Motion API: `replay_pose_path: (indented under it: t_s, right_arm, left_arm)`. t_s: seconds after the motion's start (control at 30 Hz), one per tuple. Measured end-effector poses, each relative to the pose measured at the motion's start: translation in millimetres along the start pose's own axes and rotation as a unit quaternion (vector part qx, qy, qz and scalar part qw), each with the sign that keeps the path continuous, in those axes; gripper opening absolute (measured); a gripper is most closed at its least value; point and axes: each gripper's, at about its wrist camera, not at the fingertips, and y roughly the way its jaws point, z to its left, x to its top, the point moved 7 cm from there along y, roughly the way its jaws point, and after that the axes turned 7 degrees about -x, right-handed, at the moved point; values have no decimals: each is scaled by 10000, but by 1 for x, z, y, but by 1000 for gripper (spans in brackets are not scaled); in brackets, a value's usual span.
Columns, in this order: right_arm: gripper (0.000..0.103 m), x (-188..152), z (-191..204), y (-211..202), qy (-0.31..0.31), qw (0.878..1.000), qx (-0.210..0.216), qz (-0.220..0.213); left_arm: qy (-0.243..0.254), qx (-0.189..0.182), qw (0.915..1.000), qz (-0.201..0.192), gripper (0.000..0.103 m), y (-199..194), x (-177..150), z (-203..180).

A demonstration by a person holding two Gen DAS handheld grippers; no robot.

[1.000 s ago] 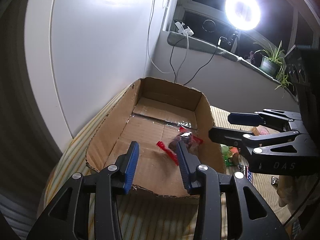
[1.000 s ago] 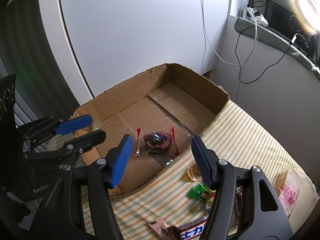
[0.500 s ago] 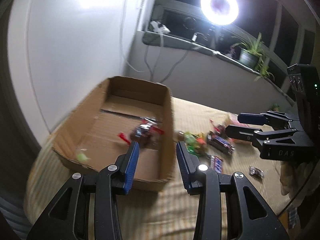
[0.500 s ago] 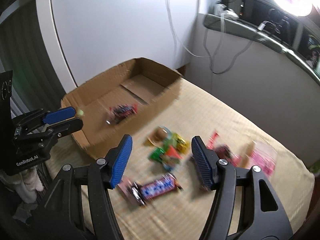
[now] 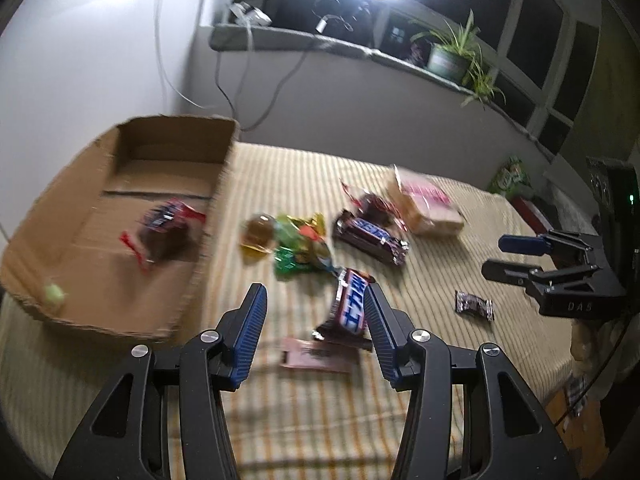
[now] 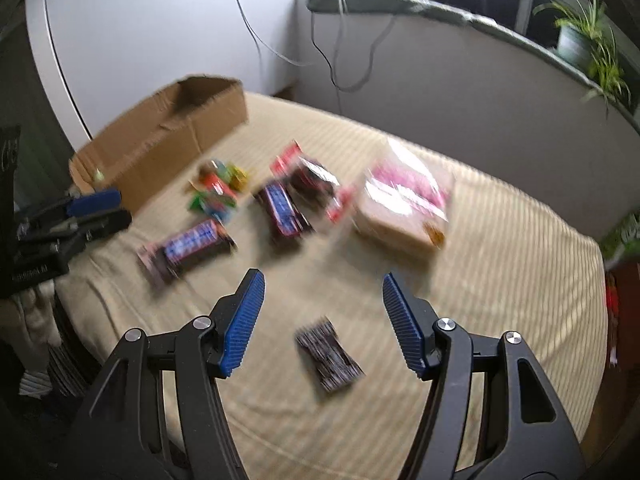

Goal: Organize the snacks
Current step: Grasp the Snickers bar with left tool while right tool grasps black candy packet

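Observation:
A cardboard box (image 5: 60, 196) lies at the left of the striped cloth and holds a red-wrapped dark snack (image 5: 164, 232) and a small green candy (image 5: 54, 294). Loose snacks lie on the cloth: a Snickers bar (image 5: 352, 306) just ahead of my open, empty left gripper (image 5: 314, 336), a second bar (image 5: 372, 240), bright candies (image 5: 296, 244) and a pink packet (image 5: 428, 204). My open, empty right gripper (image 6: 322, 328) hovers over a small dark wrapper (image 6: 330, 354). That wrapper also shows in the left wrist view (image 5: 474, 305).
A pink flat wrapper (image 5: 316, 358) lies under the near Snickers. A grey wall ledge (image 5: 360, 50) with cables and a potted plant (image 5: 452, 56) runs behind the table. The cloth's right edge (image 6: 600, 280) drops off near a green bag (image 5: 512, 174).
Both grippers have swung right, away from the box and over the loose snacks. The right gripper now sits above the small dark wrapper; the left faces the near Snickers bar.

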Motion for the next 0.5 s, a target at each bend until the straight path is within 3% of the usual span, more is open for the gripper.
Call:
replay_pose_path:
  t_s: [0.23,0.5]
  right_arm:
    - [64,-30,-14,11,55,9994,183,292]
    - [64,-38,-1,23,-198,9984,333,400]
  left_arm:
    - [124,-113,9993,343,49,26,-4,-12]
    - [242,-69,9976,640,49,47,-8,-13]
